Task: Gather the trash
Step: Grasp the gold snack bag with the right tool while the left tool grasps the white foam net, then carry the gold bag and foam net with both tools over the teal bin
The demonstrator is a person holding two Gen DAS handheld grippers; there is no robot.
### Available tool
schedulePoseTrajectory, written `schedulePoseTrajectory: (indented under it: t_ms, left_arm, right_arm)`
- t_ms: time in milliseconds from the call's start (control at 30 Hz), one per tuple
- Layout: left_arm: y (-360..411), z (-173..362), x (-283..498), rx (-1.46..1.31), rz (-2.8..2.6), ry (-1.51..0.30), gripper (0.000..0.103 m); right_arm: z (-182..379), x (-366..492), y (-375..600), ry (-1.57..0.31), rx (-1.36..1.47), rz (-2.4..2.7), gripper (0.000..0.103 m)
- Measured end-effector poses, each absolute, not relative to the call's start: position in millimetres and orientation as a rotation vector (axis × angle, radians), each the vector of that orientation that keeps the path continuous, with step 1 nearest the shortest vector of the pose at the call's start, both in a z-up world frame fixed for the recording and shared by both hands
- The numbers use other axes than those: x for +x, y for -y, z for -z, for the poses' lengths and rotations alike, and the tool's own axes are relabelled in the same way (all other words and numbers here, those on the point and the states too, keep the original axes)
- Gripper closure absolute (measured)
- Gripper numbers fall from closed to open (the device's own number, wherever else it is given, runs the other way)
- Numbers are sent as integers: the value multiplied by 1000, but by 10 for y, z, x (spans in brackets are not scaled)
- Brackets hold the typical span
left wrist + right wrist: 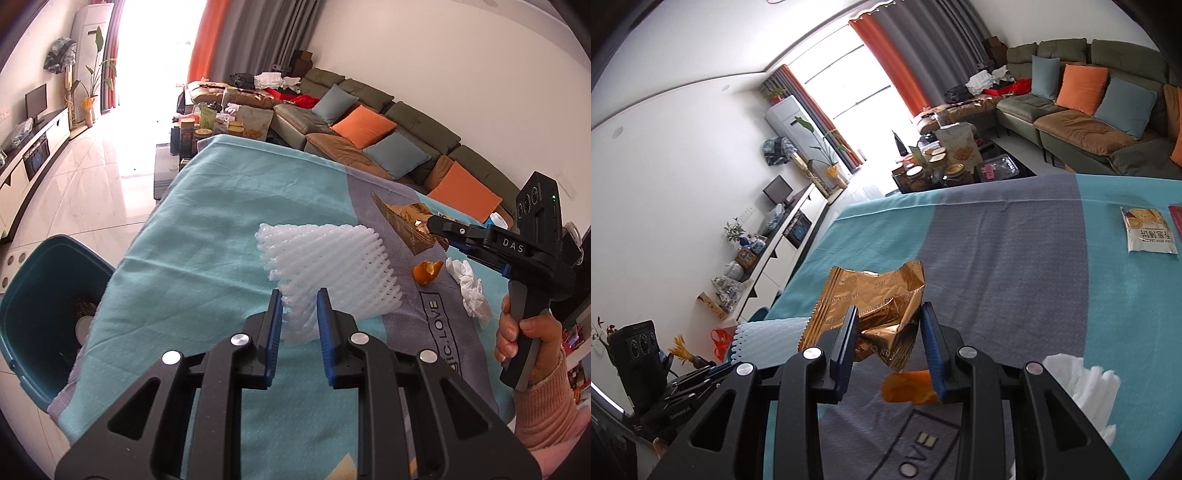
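A white foam fruit net (328,269) lies on the teal and grey cloth (207,229). My left gripper (300,297) is open, its fingers on either side of the net's near edge. A crumpled gold snack wrapper (882,299) lies further right; it also shows in the left wrist view (402,221). My right gripper (889,314) is open with the wrapper between its fingers; it shows in the left wrist view (439,230) too. An orange peel (908,386) and white crumpled tissue (1082,384) lie near it. A teal bin (48,306) stands left of the table.
A white biscuit packet (1148,230) lies far right on the cloth. Behind the table stand a low table with jars and snack bags (218,125) and a green sofa with cushions (373,125). A TV cabinet (33,155) lines the left wall.
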State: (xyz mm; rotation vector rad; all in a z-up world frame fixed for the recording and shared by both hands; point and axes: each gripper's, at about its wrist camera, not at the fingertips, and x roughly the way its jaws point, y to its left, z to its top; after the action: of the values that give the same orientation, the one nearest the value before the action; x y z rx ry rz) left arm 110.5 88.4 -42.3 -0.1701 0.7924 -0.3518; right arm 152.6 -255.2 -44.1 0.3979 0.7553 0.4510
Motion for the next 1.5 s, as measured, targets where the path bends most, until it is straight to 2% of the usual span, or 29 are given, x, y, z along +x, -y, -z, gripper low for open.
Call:
schedulePoseTrajectory:
  t_ms: [1500]
  left_arm:
    - [-1768, 288, 496, -248, 174, -730, 84]
  right_arm:
    - [392, 1402, 1701, -772, 326, -652, 71]
